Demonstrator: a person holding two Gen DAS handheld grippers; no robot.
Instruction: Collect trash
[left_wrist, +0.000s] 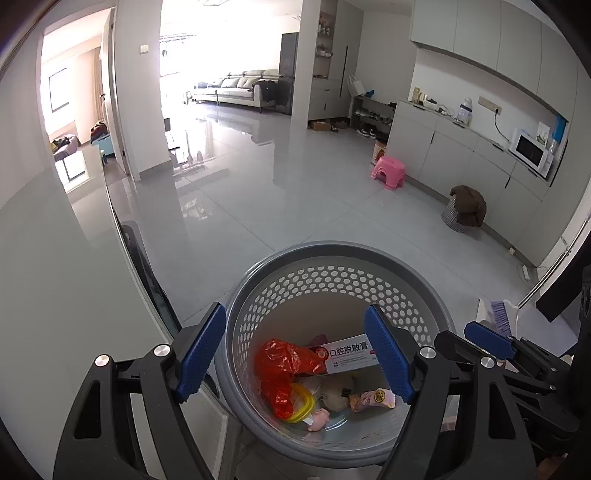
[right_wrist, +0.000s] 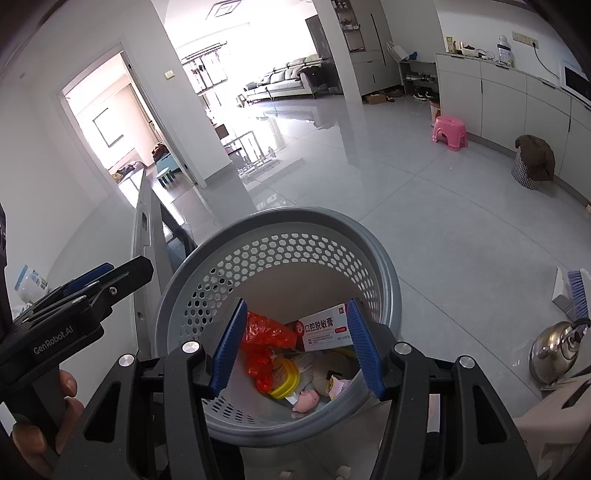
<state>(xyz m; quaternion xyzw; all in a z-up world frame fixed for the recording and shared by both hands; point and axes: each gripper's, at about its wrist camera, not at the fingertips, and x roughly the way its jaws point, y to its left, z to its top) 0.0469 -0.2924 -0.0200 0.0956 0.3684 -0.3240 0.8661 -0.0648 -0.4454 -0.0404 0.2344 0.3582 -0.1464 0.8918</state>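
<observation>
A grey perforated trash basket (left_wrist: 334, 254) stands just ahead of both grippers; it also shows in the right wrist view (right_wrist: 288, 218). Inside lie a red plastic bag (left_wrist: 284, 365) (right_wrist: 264, 336), a white and red toothpaste box (left_wrist: 347, 352) (right_wrist: 325, 326), a yellow lid (left_wrist: 301, 402) (right_wrist: 284, 376), a small pink toy (right_wrist: 306, 400) and a pink wrapper (left_wrist: 373, 398). My left gripper (left_wrist: 304, 356) is open and empty above the basket mouth. My right gripper (right_wrist: 297, 347) is open and empty above it too. The left gripper (right_wrist: 74, 288) shows at left in the right wrist view.
A white table edge (right_wrist: 142, 266) runs along the basket's left. A steel kettle (right_wrist: 554, 350) and a brush (right_wrist: 578, 295) sit at right. Across the tiled floor stand a pink stool (left_wrist: 388, 171) and a checked hamper (left_wrist: 463, 212) by the cabinets.
</observation>
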